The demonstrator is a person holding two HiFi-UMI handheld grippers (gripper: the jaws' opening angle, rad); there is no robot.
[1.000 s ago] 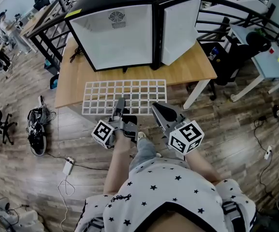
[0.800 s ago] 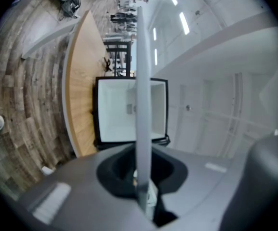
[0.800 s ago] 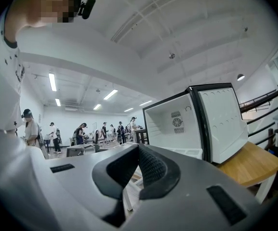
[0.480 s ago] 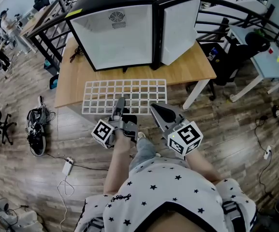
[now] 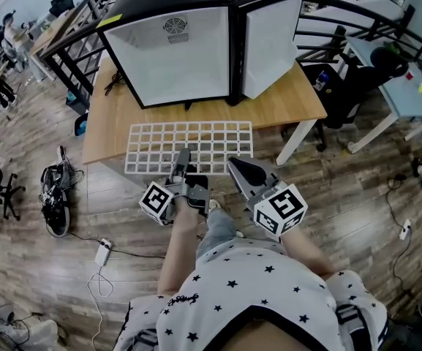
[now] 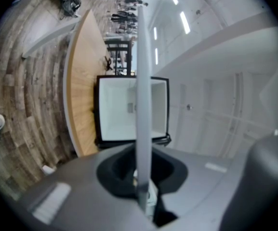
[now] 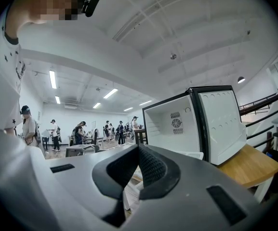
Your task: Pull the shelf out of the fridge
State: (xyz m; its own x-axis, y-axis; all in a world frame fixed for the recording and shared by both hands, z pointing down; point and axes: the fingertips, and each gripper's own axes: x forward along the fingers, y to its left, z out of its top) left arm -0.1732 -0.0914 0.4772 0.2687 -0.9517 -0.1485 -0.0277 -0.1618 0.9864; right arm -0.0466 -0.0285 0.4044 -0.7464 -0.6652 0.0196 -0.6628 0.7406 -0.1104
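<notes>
The white wire shelf (image 5: 189, 143) is out of the fridge (image 5: 174, 50) and hangs level over the table's front edge. My left gripper (image 5: 182, 155) is shut on the shelf's front edge. In the left gripper view the shelf (image 6: 143, 81) runs edge-on as a white bar out of the jaws of my left gripper (image 6: 141, 179), towards the open, empty fridge (image 6: 124, 109). My right gripper (image 5: 235, 164) hovers just off the shelf's front right corner, shut, with nothing in it. In its own view my right gripper (image 7: 139, 166) points at the fridge (image 7: 175, 126).
The fridge door (image 5: 270, 42) stands swung open to the right. The wooden table (image 5: 287, 104) carries the fridge. A black railing (image 5: 357, 13) and a pale desk (image 5: 415, 97) are at the right. A bag and cables (image 5: 55, 189) lie on the floor at the left.
</notes>
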